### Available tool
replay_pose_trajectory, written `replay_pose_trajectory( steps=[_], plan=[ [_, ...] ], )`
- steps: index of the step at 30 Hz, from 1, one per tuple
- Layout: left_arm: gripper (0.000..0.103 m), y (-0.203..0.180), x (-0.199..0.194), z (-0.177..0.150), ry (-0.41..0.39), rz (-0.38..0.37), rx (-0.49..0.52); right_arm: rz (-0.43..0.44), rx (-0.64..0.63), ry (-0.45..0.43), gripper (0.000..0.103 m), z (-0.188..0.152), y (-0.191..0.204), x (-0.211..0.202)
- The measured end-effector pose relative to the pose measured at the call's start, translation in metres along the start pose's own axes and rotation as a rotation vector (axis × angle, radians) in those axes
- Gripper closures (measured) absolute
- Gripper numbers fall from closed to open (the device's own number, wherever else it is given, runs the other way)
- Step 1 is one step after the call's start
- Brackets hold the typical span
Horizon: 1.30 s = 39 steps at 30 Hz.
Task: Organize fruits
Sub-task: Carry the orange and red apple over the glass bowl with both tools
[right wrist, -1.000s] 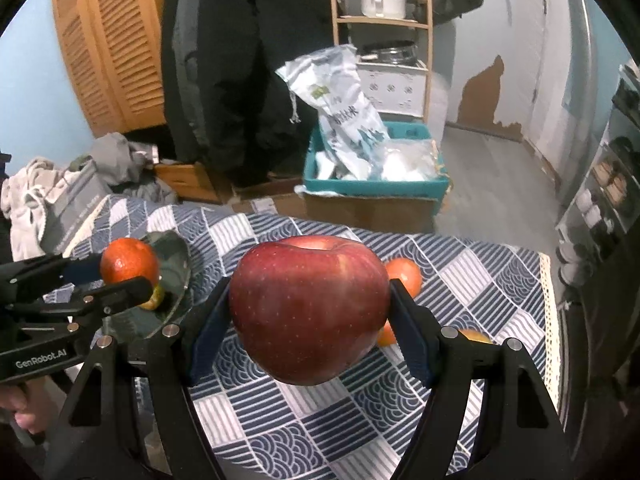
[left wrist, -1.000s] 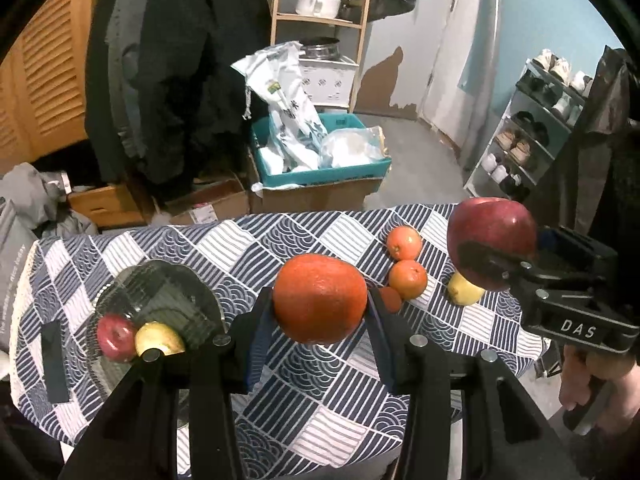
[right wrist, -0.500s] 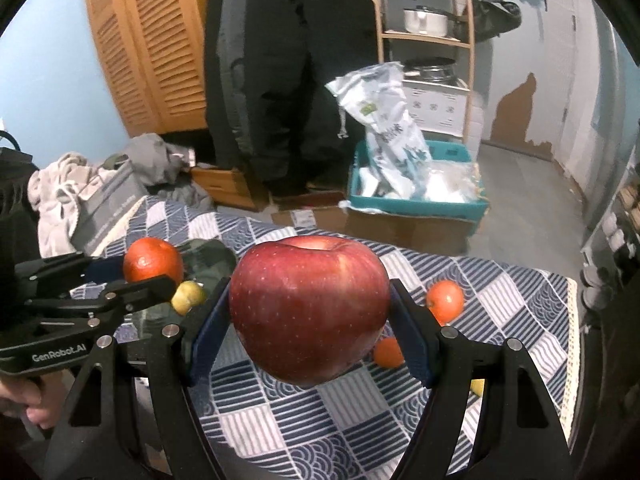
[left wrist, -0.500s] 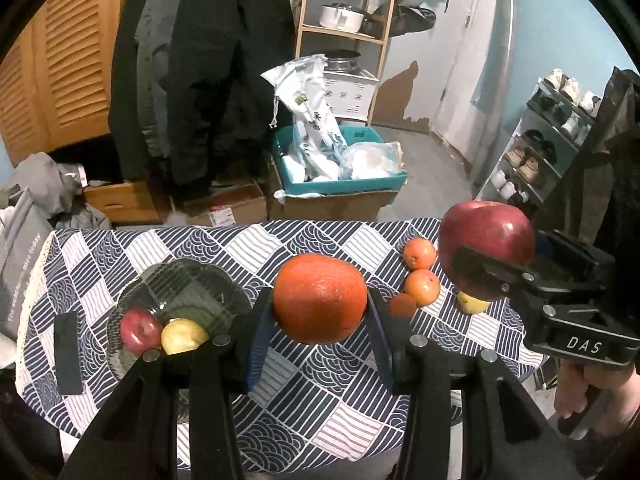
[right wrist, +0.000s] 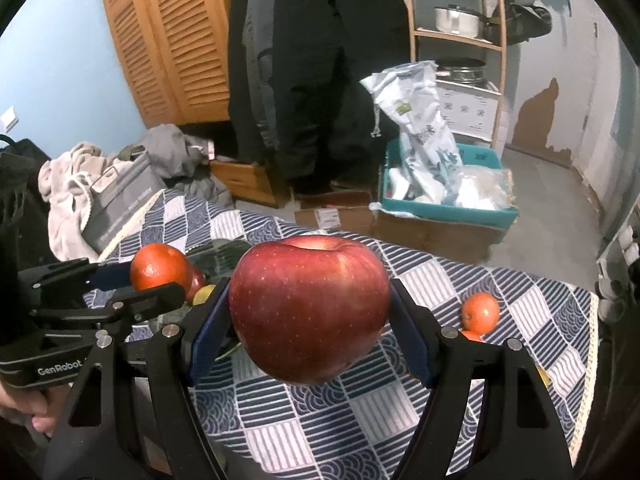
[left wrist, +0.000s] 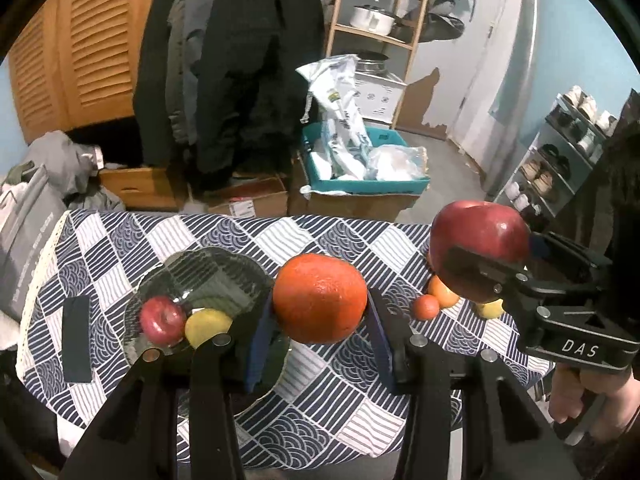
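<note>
Over the last second I've swung both loads toward the glass bowl [left wrist: 208, 276] on the table [left wrist: 340, 412] (drop-off looks close): left gripper [left wrist: 320, 336] jaws clamp the orange [left wrist: 320, 298], right gripper [right wrist: 308, 336] jaws grip the apple [right wrist: 310, 308].

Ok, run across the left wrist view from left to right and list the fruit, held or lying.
Small red apple in the glass bowl → yellow lemon beside it → big orange held in the left tool → small tangerine on the cloth → large red apple held in the right tool.
</note>
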<state>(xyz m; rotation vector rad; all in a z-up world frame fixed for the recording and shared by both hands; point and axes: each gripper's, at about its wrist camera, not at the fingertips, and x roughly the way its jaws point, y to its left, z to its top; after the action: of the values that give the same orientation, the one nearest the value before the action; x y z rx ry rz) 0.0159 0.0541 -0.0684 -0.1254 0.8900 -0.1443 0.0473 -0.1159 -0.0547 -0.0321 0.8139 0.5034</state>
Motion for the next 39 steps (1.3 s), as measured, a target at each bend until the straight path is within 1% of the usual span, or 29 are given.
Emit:
replay_pose_trajectory(
  steps=[6,15,19,24,28,34,39],
  plan=[
    [0.057,0.025,0.004,-0.003,0.011,0.036,-0.039,0.025,-0.009,0.021,0.028,0.006,0.015,0.02],
    [0.057,0.07,0.022,-0.015,0.054,0.111,-0.104,0.067,-0.035,0.076,0.028,0.014,0.038,0.065],
    [0.057,0.092,0.031,-0.022,0.084,0.135,-0.152,0.062,-0.056,0.116,0.028,0.012,0.05,0.088],
    [0.057,0.11,0.042,-0.03,0.107,0.171,-0.18,0.068,-0.088,0.162,0.028,0.008,0.065,0.117],
    [0.057,0.125,0.055,-0.04,0.149,0.197,-0.205,0.07,-0.103,0.196,0.028,0.004,0.072,0.138],
    [0.057,0.14,0.07,-0.053,0.194,0.228,-0.232,0.067,-0.122,0.247,0.028,-0.004,0.081,0.165],
    [0.057,0.151,0.079,-0.059,0.216,0.243,-0.252,0.071,-0.154,0.282,0.028,-0.013,0.09,0.181]
  ],
)
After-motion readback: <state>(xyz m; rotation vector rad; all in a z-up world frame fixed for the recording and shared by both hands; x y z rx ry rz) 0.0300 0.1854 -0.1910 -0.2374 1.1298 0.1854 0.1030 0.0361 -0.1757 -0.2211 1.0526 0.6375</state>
